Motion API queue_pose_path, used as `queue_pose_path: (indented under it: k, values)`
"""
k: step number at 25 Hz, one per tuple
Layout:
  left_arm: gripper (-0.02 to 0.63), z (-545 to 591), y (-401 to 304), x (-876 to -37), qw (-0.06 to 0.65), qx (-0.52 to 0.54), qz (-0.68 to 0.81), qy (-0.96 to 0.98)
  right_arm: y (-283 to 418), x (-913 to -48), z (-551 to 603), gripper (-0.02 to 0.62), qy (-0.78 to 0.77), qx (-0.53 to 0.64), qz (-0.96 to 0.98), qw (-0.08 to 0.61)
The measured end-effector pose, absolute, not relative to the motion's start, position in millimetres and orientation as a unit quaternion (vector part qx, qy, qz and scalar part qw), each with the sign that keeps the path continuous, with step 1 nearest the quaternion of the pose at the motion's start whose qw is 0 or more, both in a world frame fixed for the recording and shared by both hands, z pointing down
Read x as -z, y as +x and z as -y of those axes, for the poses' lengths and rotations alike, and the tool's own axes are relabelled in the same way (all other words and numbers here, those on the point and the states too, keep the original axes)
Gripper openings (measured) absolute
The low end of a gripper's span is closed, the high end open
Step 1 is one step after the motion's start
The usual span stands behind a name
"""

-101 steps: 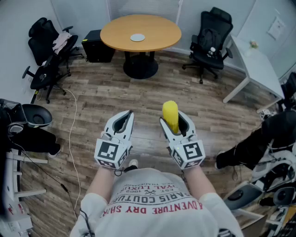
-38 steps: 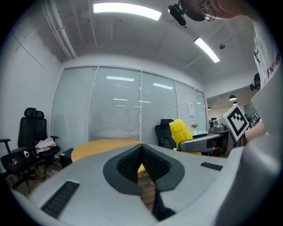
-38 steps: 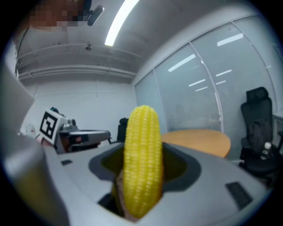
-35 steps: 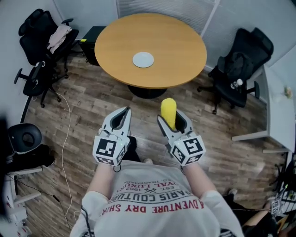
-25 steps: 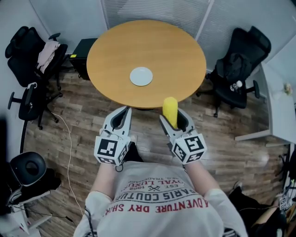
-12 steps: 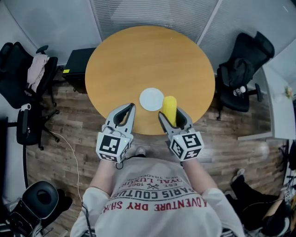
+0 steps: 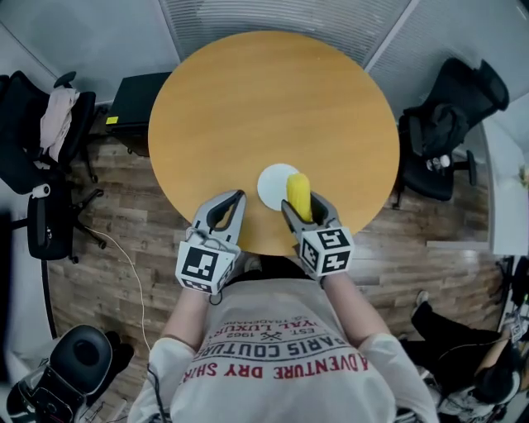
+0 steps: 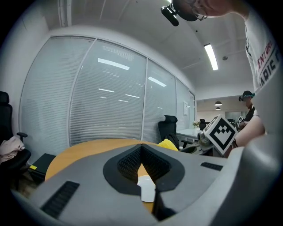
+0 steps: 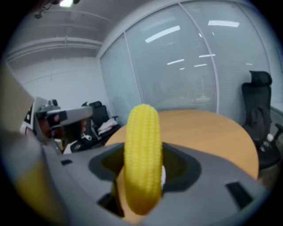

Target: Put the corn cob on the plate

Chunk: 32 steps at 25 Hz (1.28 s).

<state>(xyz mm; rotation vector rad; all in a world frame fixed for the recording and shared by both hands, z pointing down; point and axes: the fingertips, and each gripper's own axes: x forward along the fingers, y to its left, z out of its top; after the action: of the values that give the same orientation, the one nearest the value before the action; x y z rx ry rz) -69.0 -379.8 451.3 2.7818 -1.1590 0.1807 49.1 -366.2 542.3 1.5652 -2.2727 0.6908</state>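
Observation:
In the head view, a yellow corn cob (image 7: 297, 195) stands upright between the jaws of my right gripper (image 7: 302, 208), which is shut on it. The cob overlaps the right part of a small white plate (image 7: 272, 183) near the front edge of the round wooden table (image 7: 273, 99). My left gripper (image 7: 235, 201) hovers over the table's front edge left of the plate, shut with nothing in it. The right gripper view shows the corn cob (image 9: 141, 159) filling the centre. In the left gripper view, the shut left gripper (image 8: 141, 146) has the cob's tip (image 8: 167, 143) just to its right.
Black office chairs stand to the left (image 7: 33, 157) and right (image 7: 450, 124) of the table. A black box (image 7: 132, 103) sits by the table's far left side. A cable (image 7: 136, 273) runs over the wooden floor. A glass wall with blinds (image 7: 281, 21) lies behind.
The person has walked up to the table, so table and plate have come nearer. Both grippers now reach over its front edge, and the held cob sits over the plate's right side.

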Motion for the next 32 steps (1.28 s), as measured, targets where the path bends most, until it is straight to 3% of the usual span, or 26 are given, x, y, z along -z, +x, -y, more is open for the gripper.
queue_pose_path:
  k: [20,32]
  values:
    - [0.032,441.1,-79.7,-540.9,0.158,-0.107,0.456,0.869,40.7,-692.4,434.9,0.268,0.428,-0.314,0.784,0.323]
    - [0.032,439.2,-87.7,-562.9,0.193,-0.114,0.484,0.846,39.3,-723.1,429.7,0.267,0.419,-0.368,0.752,0.350]
